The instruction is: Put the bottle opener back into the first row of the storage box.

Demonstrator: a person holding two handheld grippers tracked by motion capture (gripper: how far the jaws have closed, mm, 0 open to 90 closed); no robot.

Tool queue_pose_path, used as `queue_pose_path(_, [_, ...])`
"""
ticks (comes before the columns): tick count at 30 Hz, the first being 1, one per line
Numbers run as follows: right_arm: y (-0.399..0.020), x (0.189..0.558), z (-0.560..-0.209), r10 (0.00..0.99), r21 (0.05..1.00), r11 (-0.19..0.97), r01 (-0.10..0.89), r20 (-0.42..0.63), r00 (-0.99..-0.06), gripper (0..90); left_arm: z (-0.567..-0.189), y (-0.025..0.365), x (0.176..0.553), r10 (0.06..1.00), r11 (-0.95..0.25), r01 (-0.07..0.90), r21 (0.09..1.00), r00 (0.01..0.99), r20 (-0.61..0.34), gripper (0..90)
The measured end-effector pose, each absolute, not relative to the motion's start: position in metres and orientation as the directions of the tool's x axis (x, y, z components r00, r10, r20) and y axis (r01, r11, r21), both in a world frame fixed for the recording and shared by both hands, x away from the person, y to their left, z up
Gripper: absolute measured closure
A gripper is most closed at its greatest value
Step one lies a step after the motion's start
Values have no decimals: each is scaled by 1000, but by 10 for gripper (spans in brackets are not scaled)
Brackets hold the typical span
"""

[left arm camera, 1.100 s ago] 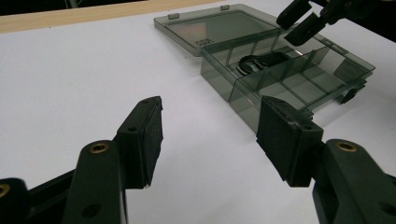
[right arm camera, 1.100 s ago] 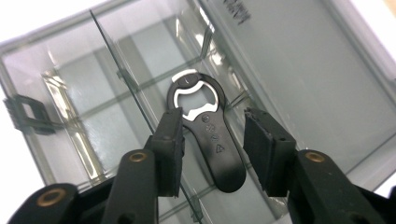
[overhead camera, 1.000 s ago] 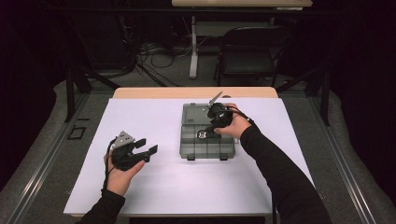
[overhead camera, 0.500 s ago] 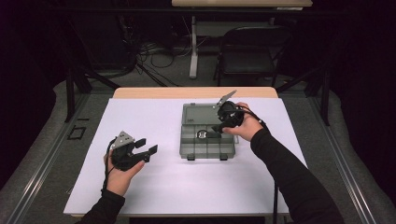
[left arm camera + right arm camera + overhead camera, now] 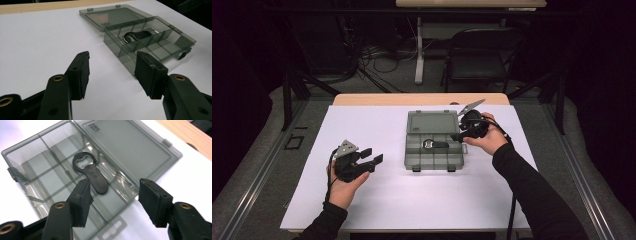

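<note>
Black bottle opener (image 5: 90, 173) inside smoky plastic box (image 5: 432, 157) (lid open); both claws gaping, empty.

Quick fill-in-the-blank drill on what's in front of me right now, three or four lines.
1. The bottle opener lies inside the grey ____.
2. The lid of the organizer box is ____.
3. The right gripper holds nothing; its fingers are ____.
4. The left gripper hovers over the white ____, apart from the box.

Missing words: organizer box; open; open; table
</note>
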State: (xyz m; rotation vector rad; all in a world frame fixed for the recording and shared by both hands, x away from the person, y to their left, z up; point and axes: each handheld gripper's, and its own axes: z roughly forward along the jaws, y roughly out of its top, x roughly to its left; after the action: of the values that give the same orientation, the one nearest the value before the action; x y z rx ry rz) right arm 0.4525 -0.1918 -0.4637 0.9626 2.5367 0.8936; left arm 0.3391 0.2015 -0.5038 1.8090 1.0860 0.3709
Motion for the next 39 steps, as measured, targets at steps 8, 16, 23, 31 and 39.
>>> queue_pose_path(8, [-209,465,-453,761,669,494,555,-23,-649,473,-490,186,353,797,-144,516,844,566,-210,518])
queue_pose_path(16, [-209,487,-452,819,675,428,600,-10,-573,478,-485,172,381,803,-193,552,811,564,-193,530])
queue_pose_path(23, [-205,503,-461,848,659,402,636,-6,-531,483,-482,164,400,804,-220,569,793,566,-183,496])
queue_pose_path(31, [-204,517,-450,847,648,418,637,-24,-532,498,-477,151,413,795,-250,558,791,585,-161,510])
queue_pose_path(39, [-201,534,-445,855,647,414,640,-36,-518,462,-472,141,431,792,-254,576,777,585,-175,522])
